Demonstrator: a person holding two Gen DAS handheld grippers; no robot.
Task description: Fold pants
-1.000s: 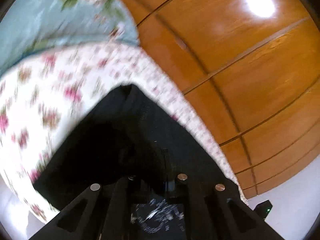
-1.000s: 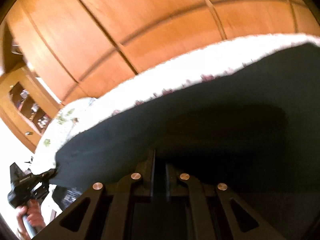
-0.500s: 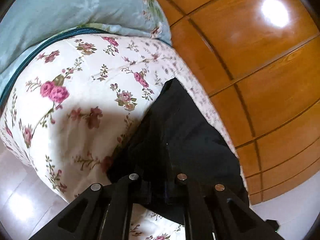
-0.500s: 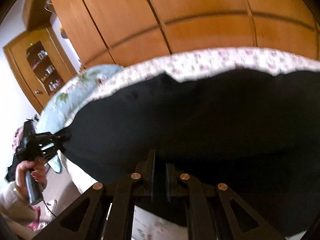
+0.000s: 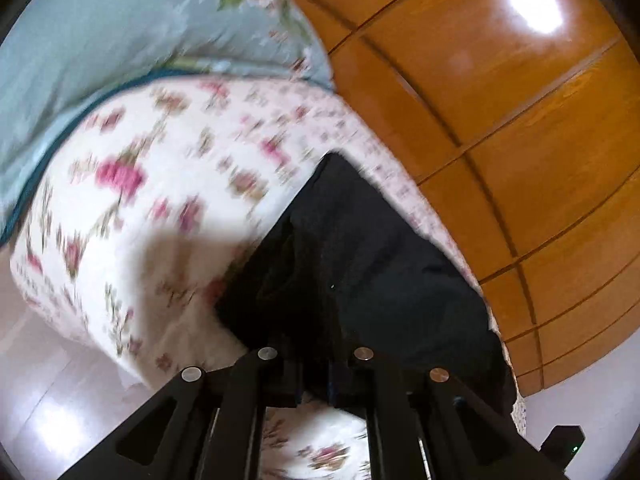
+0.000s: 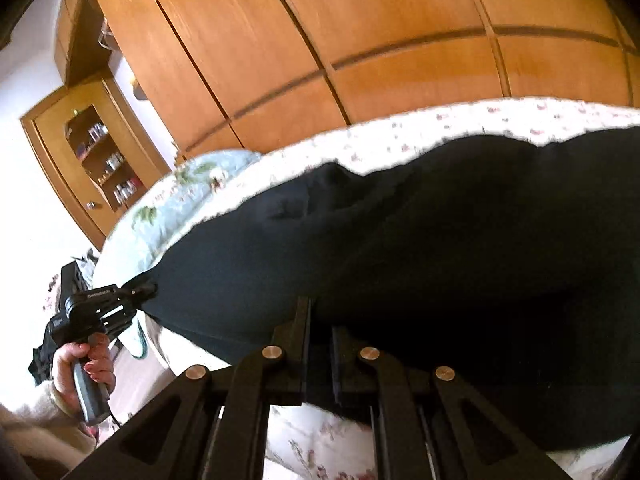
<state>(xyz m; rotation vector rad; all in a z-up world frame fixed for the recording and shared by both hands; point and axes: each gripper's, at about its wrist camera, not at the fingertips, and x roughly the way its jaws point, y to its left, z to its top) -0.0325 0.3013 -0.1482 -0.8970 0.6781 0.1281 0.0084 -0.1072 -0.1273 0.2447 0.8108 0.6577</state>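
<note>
Along the near edge of the bed, black pants lie spread over the flowered bedspread, stretched lengthwise between 2 pairs of tongs. Left tongs are clamped on 1 end of the cloth at the bed's corner nearest the pale blue pillow; in the right wrist view the fabric runs right up to their tips, and the person's hand grips the handle below. In the left wrist view the same tongs stand together with dark cloth bunched between the fingers. Right tongs are likewise pressed together on the pants' near edge, further along the bed toward the corner away from the pillow, with fabric drawn down over their tips.

Holding both ends at once looks meant to keep the garment taut and straight, so it settles flat without wrinkles. Most of the cloth rests on the bed, its far edge rumpled short of the bed's far side, beyond which stands the wooden wardrobe. My judgement is that the pants are being laid out or smoothed ahead of a fold; how many folds are already made I cannot tell, since the black cloth hides its layers.
</note>
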